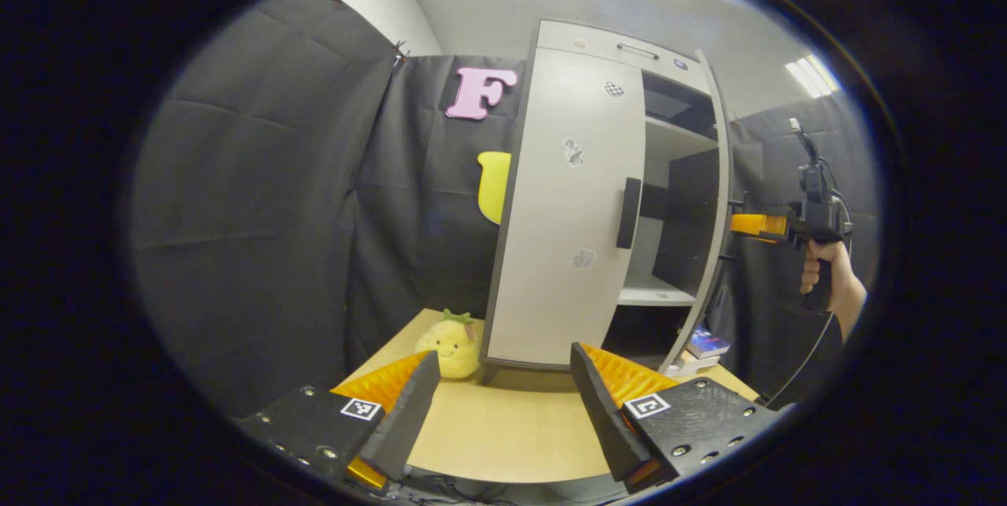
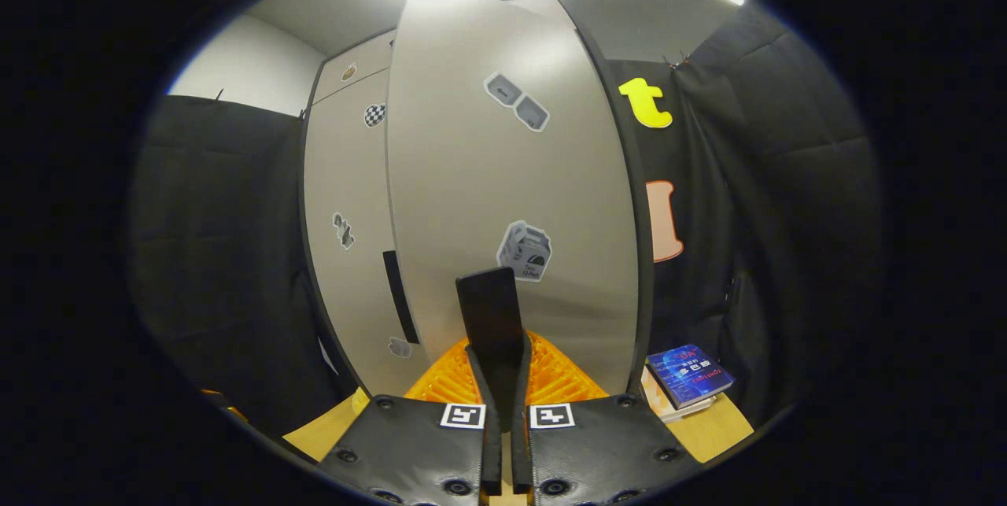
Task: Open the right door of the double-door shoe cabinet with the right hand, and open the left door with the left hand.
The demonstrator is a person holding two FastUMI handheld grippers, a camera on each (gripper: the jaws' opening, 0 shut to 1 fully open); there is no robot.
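The pale shoe cabinet (image 1: 598,46) stands on the wooden table (image 1: 503,435). Its left door (image 1: 566,207) is closed, with a dark vertical handle (image 1: 628,212) at its right edge. The right door (image 1: 717,175) is swung open and shows shelves inside. A hand holds my right gripper (image 1: 739,223) at that door's outer face. In the right gripper view, the right gripper (image 2: 501,380) is shut on the right door's black handle (image 2: 489,309), with the right door (image 2: 511,175) close ahead and the left door (image 2: 346,254) behind it. My left gripper (image 1: 503,404) is open, low over the table, short of the left door.
A yellow plush toy (image 1: 448,345) sits on the table by the cabinet's left corner. Stacked books (image 1: 706,345) (image 2: 688,376) lie on the table to the cabinet's right. Black cloth walls close in the booth on both sides.
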